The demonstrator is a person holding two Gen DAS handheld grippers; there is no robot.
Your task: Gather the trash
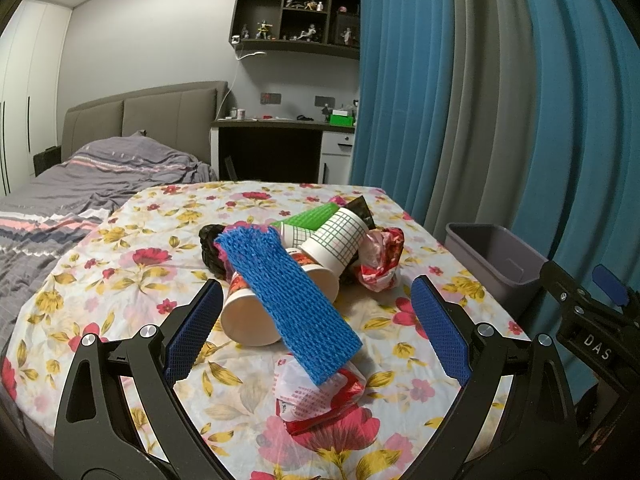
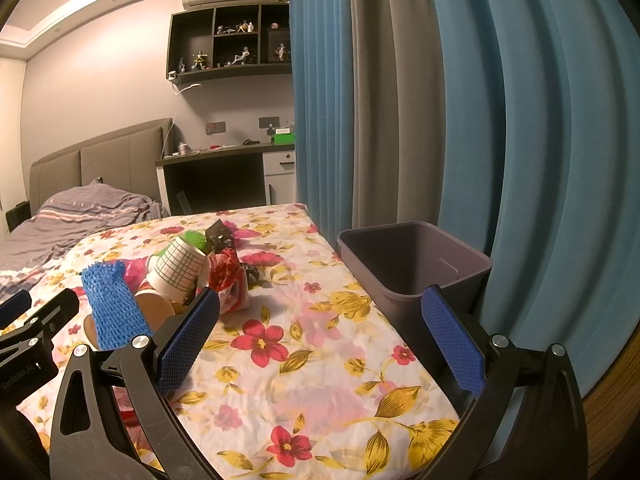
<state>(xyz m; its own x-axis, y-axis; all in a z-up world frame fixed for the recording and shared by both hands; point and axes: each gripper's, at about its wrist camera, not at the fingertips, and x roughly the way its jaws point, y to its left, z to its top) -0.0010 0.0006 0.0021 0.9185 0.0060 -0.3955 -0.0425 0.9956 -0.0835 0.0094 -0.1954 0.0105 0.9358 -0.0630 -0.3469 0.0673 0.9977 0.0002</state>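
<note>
A pile of trash lies on the floral tablecloth [image 1: 120,264]: a blue foam net [image 1: 296,308] draped over paper cups [image 1: 248,320], a grid-print cup [image 1: 340,240], a green net [image 1: 316,216], a black net [image 1: 210,246] and crumpled red-white wrappers [image 1: 380,260] [image 1: 316,396]. My left gripper [image 1: 316,332] is open, its fingers on either side of the blue net and the near cup, touching nothing. My right gripper [image 2: 320,340] is open and empty over bare cloth, right of the pile [image 2: 176,272]. A grey bin [image 2: 412,264] stands at the table's right edge.
Blue and grey curtains [image 2: 440,120] hang right behind the bin. A bed [image 1: 80,184] lies to the left of the table, with a desk [image 1: 280,128] and shelves beyond. The bin also shows in the left wrist view [image 1: 492,256], as does the right gripper's body [image 1: 592,320].
</note>
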